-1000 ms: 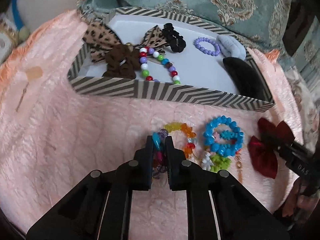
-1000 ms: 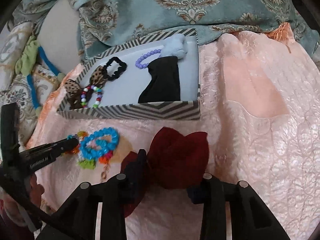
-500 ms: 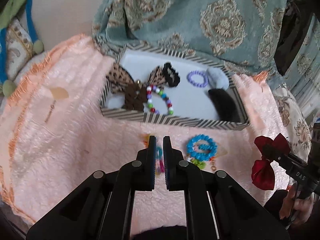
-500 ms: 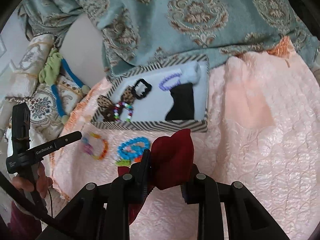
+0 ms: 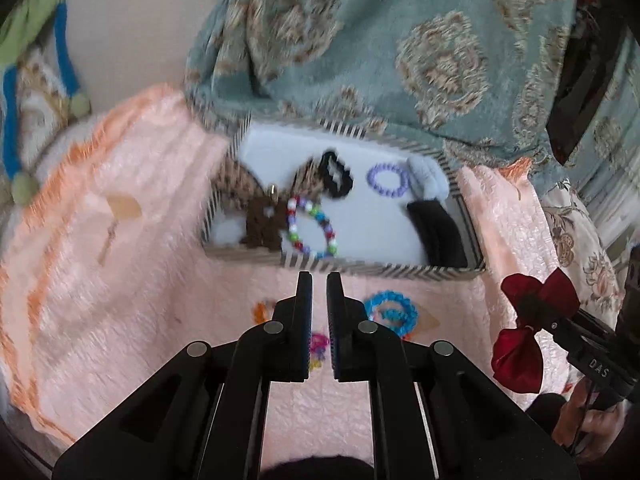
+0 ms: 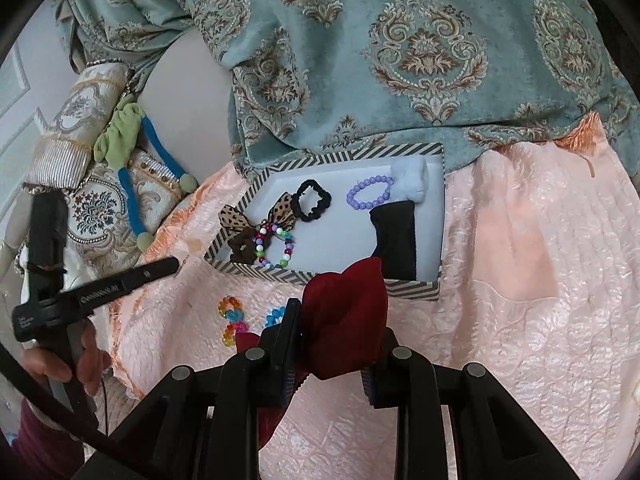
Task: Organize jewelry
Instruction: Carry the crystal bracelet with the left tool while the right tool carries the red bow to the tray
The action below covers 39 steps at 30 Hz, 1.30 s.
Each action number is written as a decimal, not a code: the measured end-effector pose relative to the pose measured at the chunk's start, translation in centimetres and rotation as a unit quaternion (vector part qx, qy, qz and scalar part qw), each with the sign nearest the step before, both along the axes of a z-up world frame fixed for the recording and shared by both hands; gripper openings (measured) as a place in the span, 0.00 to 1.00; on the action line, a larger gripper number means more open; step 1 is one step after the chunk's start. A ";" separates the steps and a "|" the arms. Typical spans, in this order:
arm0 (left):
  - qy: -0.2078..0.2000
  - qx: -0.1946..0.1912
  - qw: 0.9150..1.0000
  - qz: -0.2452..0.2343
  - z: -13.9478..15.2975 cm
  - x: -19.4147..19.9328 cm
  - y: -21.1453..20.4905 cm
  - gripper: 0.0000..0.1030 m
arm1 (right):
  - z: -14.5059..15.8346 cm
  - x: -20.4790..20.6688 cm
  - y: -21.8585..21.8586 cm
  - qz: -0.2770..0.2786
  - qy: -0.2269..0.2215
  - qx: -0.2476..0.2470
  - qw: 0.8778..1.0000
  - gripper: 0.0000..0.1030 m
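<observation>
A striped box [image 5: 384, 269] [image 6: 416, 289] on the pink blanket holds a leopard bow [image 6: 240, 216], a multicoloured bead bracelet [image 5: 312, 232], a black scrunchie [image 6: 311, 200], a purple bracelet [image 5: 387, 180] and a black band [image 6: 394, 240]. My right gripper [image 6: 332, 332] is shut on a dark red bow [image 6: 348, 316], held up in front of the box; it also shows in the left wrist view [image 5: 536, 320]. My left gripper [image 5: 319, 292] is nearly closed and empty, raised above a colourful bracelet [image 6: 230, 320] and blue bracelets [image 5: 390, 312] on the blanket.
A teal patterned cloth [image 6: 400, 48] hangs behind the box. Cushions and a green and blue toy [image 6: 128, 140] lie at the left. The pink blanket [image 6: 540, 320] stretches out right of the box.
Both grippers have risen and pulled back from the blanket. The left gripper let go of the colourful bracelet, which stays on the blanket. The right gripper closed on the red bow and lifted it.
</observation>
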<state>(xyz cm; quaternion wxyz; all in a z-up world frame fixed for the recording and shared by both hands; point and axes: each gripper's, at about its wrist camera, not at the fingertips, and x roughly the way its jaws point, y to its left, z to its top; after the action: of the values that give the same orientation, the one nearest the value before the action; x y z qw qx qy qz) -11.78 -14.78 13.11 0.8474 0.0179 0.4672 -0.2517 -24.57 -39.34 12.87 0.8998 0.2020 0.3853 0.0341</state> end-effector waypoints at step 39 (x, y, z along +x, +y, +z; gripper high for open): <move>-0.046 0.002 0.998 0.033 3.4 3.9 -2.0 0.13 | 2.7 5.7 2.2 0.046 -0.015 -0.038 0.998 0.24</move>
<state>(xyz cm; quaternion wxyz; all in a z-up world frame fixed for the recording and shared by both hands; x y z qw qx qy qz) -7.86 -16.73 16.51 0.8757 0.0153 0.4289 -0.2214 -18.82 -37.14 15.62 0.9102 0.1492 0.3812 0.0635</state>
